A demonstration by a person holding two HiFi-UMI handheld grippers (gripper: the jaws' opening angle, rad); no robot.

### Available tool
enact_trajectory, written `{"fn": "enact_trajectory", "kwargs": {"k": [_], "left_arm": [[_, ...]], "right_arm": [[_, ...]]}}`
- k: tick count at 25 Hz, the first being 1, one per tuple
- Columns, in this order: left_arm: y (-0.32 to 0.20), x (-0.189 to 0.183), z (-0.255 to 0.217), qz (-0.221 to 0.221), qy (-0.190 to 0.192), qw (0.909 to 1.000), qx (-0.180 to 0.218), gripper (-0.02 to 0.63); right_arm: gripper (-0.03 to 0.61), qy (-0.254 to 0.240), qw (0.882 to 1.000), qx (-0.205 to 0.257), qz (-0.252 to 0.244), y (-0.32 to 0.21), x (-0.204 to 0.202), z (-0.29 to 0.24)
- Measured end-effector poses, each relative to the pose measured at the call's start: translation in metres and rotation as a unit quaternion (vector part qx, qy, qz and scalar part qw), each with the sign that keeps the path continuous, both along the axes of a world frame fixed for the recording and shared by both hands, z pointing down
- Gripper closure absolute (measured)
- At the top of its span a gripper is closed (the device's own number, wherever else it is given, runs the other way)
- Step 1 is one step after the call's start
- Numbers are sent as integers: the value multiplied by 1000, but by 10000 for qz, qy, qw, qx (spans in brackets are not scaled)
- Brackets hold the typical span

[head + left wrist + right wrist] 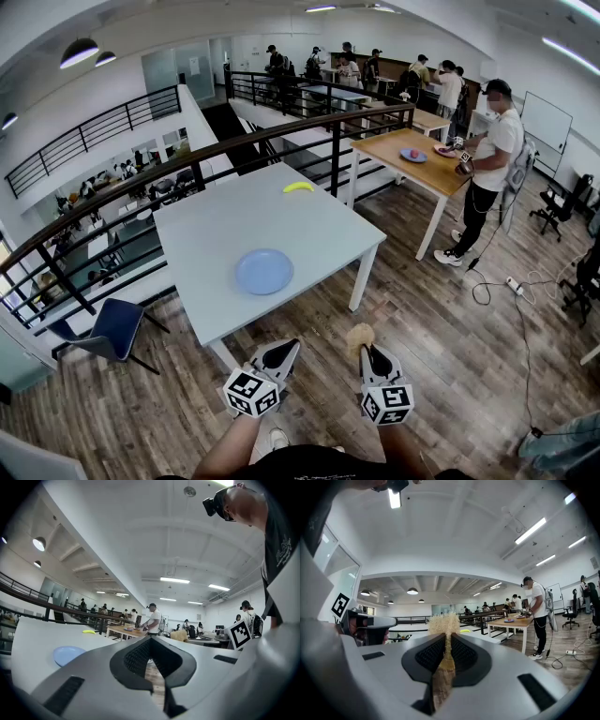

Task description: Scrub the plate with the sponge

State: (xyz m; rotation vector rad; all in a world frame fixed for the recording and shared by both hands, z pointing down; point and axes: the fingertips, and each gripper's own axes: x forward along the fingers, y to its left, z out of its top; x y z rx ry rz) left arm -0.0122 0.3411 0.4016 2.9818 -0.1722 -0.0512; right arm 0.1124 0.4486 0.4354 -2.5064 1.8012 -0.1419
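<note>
A round blue plate [263,271] lies on the white table [216,225], toward its near edge; it also shows low at the left of the left gripper view [69,654]. My right gripper [367,352] is shut on a tan fibrous sponge [359,336], whose frayed top sticks out above the jaws [444,623]. My left gripper [286,349] is shut with nothing in it. Both grippers hang over the wooden floor, short of the table's near corner and apart from the plate.
A yellow banana [298,187] lies at the table's far side. To the right a person [489,169] stands at a wooden table [441,169]. A blue chair [112,328] stands at the left, by a black railing [141,187]. Cables and a power strip [514,285] lie on the floor.
</note>
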Motion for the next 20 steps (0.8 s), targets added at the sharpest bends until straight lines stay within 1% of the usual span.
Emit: {"fn": "enact_trajectory", "kwargs": {"k": [3, 7, 11, 15, 20], "left_arm": [[-1, -3, 0, -20, -33, 10000, -34, 611], [-7, -10, -1, 83, -62, 9999, 15, 611], [-18, -19, 3, 96, -24, 9999, -95, 611], [-24, -21, 6, 211, -94, 9997, 62, 611], [-47, -28, 11, 132, -108, 9998, 29, 611]], "right_arm": [[537, -11, 10000, 30, -39, -4, -5, -6], [537, 58, 10000, 76, -23, -14, -14, -13], [537, 88, 9999, 73, -111, -27, -23, -8], [537, 68, 9998, 75, -179, -42, -27, -1], [535, 56, 9997, 94, -225, -66, -35, -4]]}}
